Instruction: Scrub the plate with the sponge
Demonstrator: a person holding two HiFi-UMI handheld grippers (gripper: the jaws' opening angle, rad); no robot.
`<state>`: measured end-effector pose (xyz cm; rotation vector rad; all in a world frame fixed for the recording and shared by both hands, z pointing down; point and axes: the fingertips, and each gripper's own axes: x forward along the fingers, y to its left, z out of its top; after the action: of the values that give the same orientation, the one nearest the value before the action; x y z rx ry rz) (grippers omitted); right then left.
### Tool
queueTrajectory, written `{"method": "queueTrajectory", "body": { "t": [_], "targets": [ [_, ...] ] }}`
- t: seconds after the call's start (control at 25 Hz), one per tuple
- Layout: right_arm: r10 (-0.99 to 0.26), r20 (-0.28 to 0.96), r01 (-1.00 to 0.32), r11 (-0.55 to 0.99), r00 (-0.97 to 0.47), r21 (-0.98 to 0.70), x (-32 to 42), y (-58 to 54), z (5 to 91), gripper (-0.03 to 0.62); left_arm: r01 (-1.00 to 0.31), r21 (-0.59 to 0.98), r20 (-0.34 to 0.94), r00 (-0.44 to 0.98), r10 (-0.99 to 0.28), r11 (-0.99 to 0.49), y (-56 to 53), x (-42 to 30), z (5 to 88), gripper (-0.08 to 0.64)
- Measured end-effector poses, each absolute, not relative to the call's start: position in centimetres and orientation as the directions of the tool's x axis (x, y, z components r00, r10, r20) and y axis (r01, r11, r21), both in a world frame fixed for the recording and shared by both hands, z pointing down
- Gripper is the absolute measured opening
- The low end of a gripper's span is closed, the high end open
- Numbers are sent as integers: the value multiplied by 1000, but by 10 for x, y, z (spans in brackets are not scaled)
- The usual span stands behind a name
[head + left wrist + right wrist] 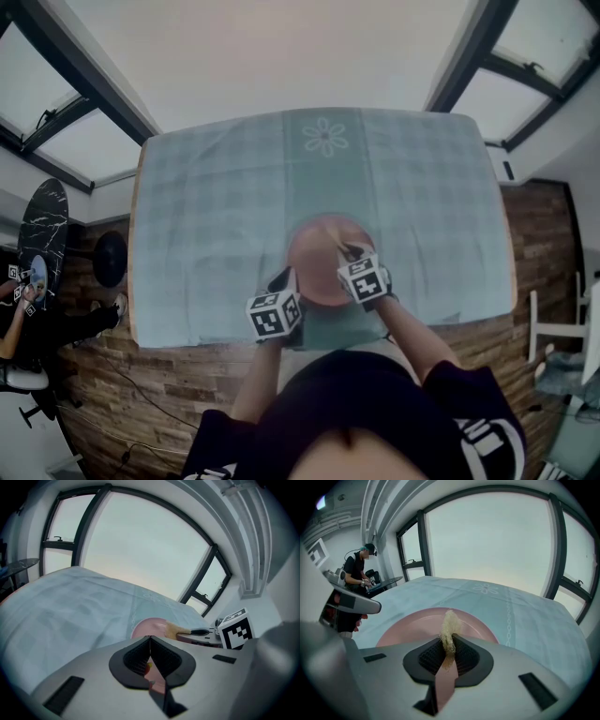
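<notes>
A round pink plate [314, 246] lies on the blue checked tablecloth near the table's front edge. My left gripper [284, 278] is at the plate's near left rim, and in the left gripper view its jaws [150, 641] are shut on that pink rim. My right gripper [349, 253] is over the plate's right half, shut on a tan fibrous sponge [450, 627]. The sponge tip sticks out over the plate [417, 625]. From the left gripper view, the sponge [172, 630] reaches onto the plate [147, 626] from the right.
The tablecloth [216, 206] covers the whole table, with a flower print [325, 137] at the far middle. A seated person [23, 314] and a dark round table [45, 230] are at the left. A white chair [553, 328] stands at the right.
</notes>
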<state>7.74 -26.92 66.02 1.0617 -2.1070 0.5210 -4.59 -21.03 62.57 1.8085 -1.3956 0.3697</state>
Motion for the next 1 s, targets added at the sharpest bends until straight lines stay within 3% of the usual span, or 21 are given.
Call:
{"method": "queueTrajectory", "body": {
  "t": [1.0],
  "targets": [
    [-446,782,-737,676,-436,-26,32,-260,690,37,-911,410,655,321,-684,-34,-197,-53,632,11]
  ]
}}
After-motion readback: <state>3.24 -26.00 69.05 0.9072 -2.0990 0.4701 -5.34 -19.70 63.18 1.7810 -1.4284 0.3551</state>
